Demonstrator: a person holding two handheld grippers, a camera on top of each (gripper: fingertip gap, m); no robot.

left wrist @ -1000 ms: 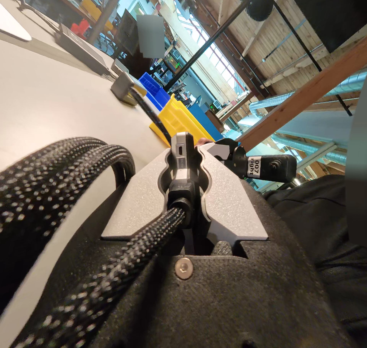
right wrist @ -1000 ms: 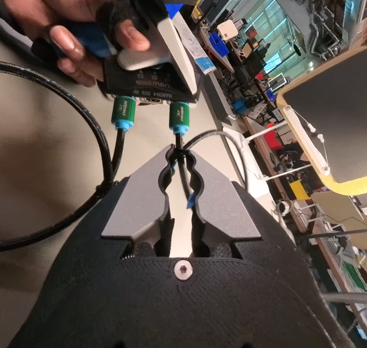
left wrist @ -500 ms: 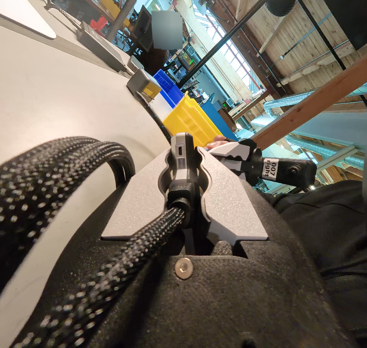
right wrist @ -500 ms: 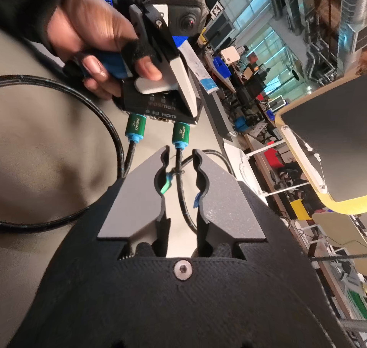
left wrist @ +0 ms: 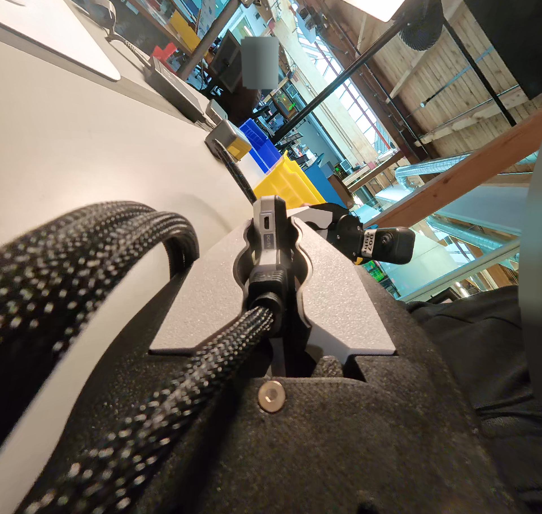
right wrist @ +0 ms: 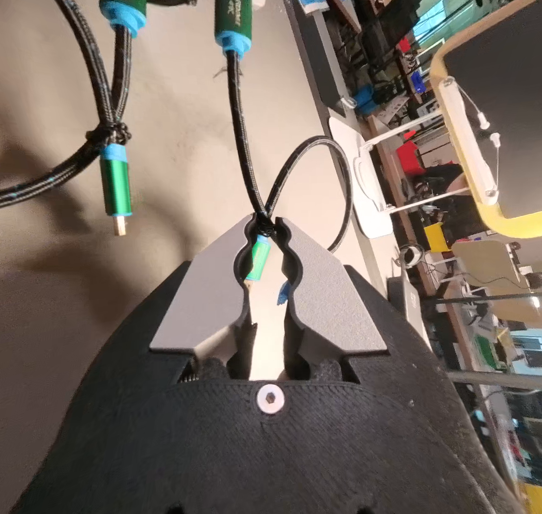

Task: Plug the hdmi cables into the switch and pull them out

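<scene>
Your left gripper is clamped on the switch, which stands on edge between its fingers with a thick braided cable plugged into its near end. In the right wrist view, two green-sleeved HDMI plugs sit in the switch's ports at the top edge. Your right gripper is pinching the right-hand cable at its knotted crossing, fingertips nearly together. A loose green plug hangs at the left over the desk.
</scene>
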